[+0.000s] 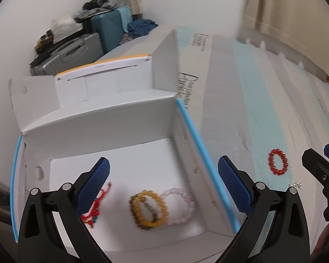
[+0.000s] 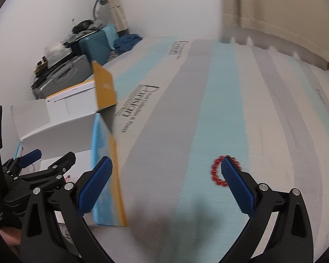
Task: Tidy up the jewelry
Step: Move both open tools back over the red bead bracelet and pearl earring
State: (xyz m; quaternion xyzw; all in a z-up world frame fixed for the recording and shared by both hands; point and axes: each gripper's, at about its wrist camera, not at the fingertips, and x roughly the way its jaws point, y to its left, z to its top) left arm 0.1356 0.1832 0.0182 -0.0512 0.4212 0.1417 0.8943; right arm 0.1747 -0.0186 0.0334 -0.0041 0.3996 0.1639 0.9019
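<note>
left gripper: jaws apart, empty, over open white cardboard box | between jaws: amber bead bracelet, pale pink bead bracelet | right gripper: jaws apart, empty | red bead bracelet on striped cloth behind right jaw

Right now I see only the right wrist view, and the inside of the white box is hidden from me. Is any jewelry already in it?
Observer: Yes, three pieces lie inside the box: an amber bead bracelet, a pale pink bead bracelet touching it, and a red cord bracelet.
Operator: Is only the red bead bracelet outside?
Observer: No. A small silver piece lies beside it on the striped cover.
</note>
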